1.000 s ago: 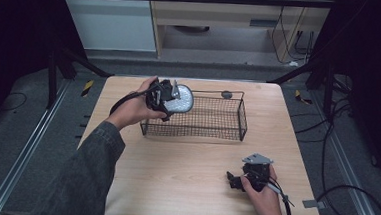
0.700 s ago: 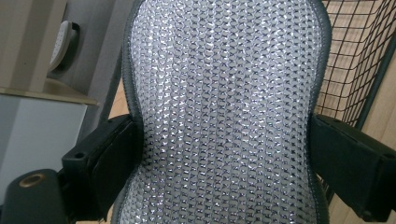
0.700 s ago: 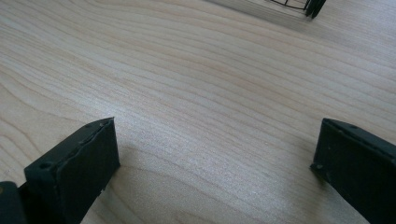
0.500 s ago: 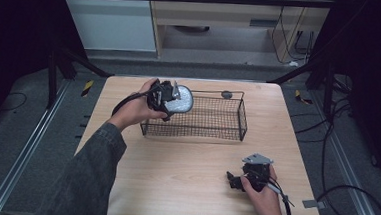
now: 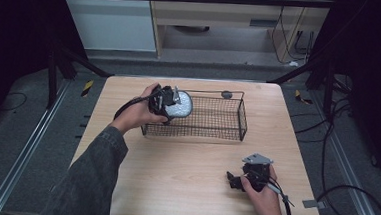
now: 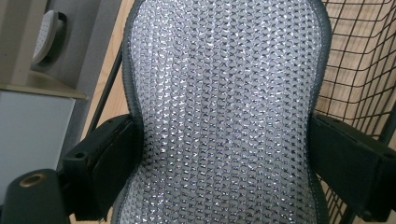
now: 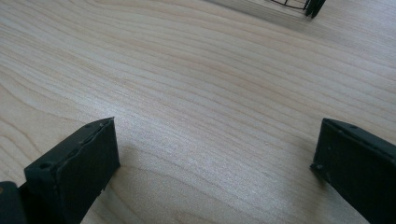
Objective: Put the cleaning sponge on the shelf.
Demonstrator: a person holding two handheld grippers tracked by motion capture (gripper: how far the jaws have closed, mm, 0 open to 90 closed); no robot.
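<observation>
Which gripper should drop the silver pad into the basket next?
Left. The left gripper already clamps the pad over the basket at its left end. The right gripper sits open on the table, apart from the basket.

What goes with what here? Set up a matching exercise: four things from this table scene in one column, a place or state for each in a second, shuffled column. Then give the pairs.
Things:
1. left tool
2. right tool
3. wire basket
4. silver sparkly pad

Places or states:
A. black mesh, standing on the far half of the table
B. open, jaws apart over bare wood near the table's near right corner
C. clamped between two black jaws at the basket's left end
D. shut on the pad, held at the basket's left end

Pairs: 1-D, 2-B, 3-A, 4-C
</observation>
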